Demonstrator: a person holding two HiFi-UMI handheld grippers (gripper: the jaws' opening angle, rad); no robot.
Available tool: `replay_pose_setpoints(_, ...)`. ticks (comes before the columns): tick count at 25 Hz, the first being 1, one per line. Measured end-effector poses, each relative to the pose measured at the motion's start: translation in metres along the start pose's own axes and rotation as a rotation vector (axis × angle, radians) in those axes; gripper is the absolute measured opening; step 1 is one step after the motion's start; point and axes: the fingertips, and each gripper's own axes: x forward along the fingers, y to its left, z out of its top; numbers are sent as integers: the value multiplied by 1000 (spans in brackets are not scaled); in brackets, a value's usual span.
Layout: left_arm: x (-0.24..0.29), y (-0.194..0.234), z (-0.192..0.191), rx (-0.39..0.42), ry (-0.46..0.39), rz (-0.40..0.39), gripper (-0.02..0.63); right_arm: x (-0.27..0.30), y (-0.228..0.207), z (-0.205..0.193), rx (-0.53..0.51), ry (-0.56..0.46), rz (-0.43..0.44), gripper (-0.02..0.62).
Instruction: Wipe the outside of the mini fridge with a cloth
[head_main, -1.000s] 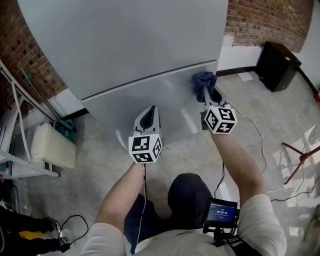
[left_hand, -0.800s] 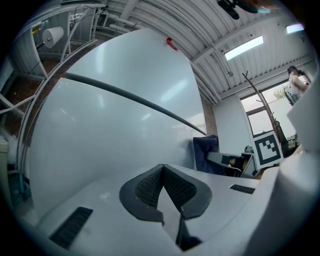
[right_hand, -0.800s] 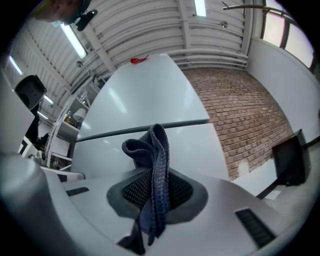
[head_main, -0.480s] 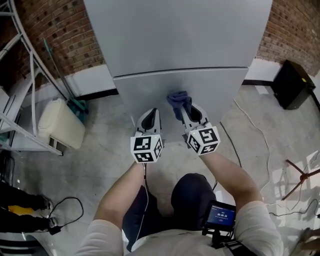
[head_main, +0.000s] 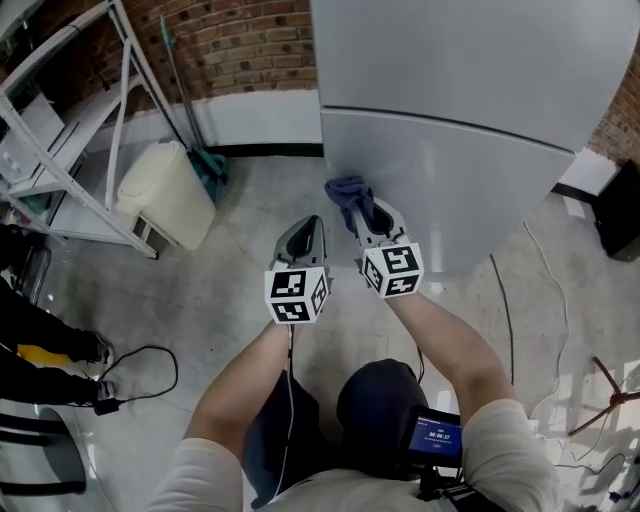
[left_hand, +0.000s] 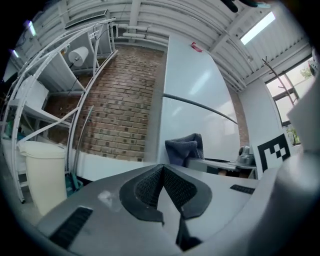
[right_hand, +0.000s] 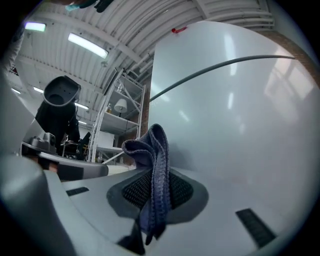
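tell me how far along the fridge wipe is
Done: the cloth is picked up, clamped in the right gripper. In hand: it is held at the fridge, by the lower door's left edge. Left: no wiped area shows on the surface, so I can't tell how much remains. The left gripper is shut on nothing, off the fridge.

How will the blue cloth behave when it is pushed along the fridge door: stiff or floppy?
Probably floppy: the cloth folds over itself and droops where it leaves the right tongs. It likely feels light, since a narrow pinch holds it. Its soft weave should slide easily on the smooth fridge.
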Motion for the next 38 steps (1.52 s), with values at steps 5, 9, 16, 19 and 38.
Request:
replay_pose_setpoints(5,-10,17,0,1,-11,20,3,21,-3,-11,5,19,-52,58)
replay_pose_setpoints(9,-7,13,-3,-5,-13,8,3,15,-6,-10,-15,19,-53,58)
replay_pose_setpoints(16,16,-26,-14,-13,5,-61,3,-26,-54,-15,-32,21,-121,58)
replay_pose_setpoints(19,27,-49,-19,-13,11,-101,3,-48,-83,-16,-29,17,-167,58)
replay_pose_setpoints(38,86,-155,-57,-31,59,-268,3,-184,-275,-22,-23,11,-476,58)
